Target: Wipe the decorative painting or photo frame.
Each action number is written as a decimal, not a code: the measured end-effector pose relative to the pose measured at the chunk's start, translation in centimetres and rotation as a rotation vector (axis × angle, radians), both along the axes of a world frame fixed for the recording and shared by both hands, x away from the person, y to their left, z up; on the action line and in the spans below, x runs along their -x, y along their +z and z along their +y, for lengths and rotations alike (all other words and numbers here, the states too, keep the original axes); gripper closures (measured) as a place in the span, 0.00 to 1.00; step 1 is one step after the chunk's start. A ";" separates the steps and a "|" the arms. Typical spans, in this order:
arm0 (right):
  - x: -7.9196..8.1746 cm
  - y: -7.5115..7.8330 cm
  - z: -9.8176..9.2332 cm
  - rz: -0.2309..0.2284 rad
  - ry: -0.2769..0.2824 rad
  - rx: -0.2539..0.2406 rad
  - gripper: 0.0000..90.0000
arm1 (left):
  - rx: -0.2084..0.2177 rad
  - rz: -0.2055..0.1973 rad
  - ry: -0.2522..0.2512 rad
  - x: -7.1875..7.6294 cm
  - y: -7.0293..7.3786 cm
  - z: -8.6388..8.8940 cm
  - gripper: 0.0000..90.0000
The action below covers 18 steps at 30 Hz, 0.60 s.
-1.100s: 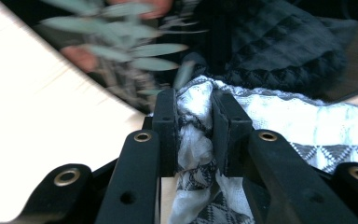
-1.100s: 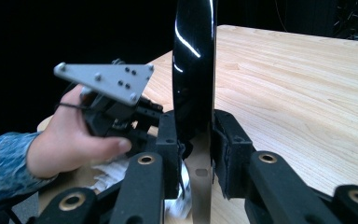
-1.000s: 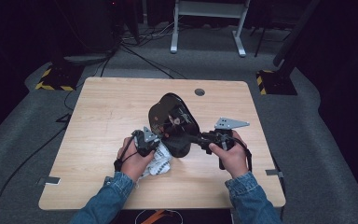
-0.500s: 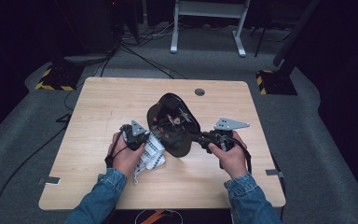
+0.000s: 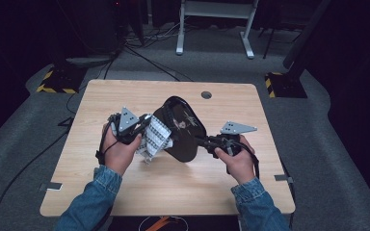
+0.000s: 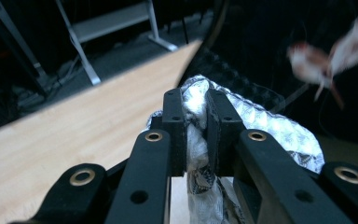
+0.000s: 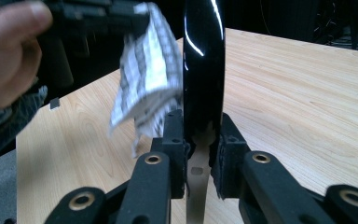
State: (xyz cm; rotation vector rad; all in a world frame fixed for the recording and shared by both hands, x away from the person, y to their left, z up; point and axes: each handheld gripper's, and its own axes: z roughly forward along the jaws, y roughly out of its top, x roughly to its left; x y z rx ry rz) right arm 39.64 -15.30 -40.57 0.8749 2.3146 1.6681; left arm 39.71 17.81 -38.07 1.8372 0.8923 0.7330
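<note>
A glossy black curved shell (image 5: pixel 183 130) is held tilted above the middle of the wooden table (image 5: pixel 125 192). My right gripper (image 5: pixel 200 141) is shut on its lower rim; in the right gripper view the pads (image 7: pixel 175 135) pinch the thin black edge (image 7: pixel 203 60), and the jaws have just been closing on it. My left gripper (image 5: pixel 146 127) is shut on a crumpled white, grid-patterned cloth (image 5: pixel 155 139), which hangs against the shell's left side. In the left gripper view the silvery cloth (image 6: pixel 270 126) bunches between the jaws (image 6: pixel 196 121), with the shell's dark inside (image 6: pixel 261 46) behind.
A round cable hole (image 5: pixel 206 95) sits near the table's far edge. Beyond the table stand a white metal frame (image 5: pixel 212 19) and yellow-black striped blocks (image 5: pixel 53 86) on grey floor, with cables trailing.
My left hand has risen and lifted the cloth off the table to the shell's left side. The right hand and the shell have stayed about where they were.
</note>
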 end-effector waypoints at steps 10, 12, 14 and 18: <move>0.2 0.0 0.0 0.003 0.006 0.003 0.87 | 0.020 -0.070 -0.019 -0.8 4.0 -0.5 0.89; 0.4 0.1 0.0 0.002 0.004 0.006 0.87 | 0.034 -0.085 -0.029 -0.8 4.8 -0.7 0.89; 0.5 0.1 0.1 0.004 -0.002 0.003 0.87 | 0.029 -0.103 -0.037 -0.8 5.6 -1.0 0.88; 0.7 0.1 0.2 -0.001 -0.009 0.006 0.87 | 0.037 -0.123 -0.053 -1.1 7.0 -1.6 0.88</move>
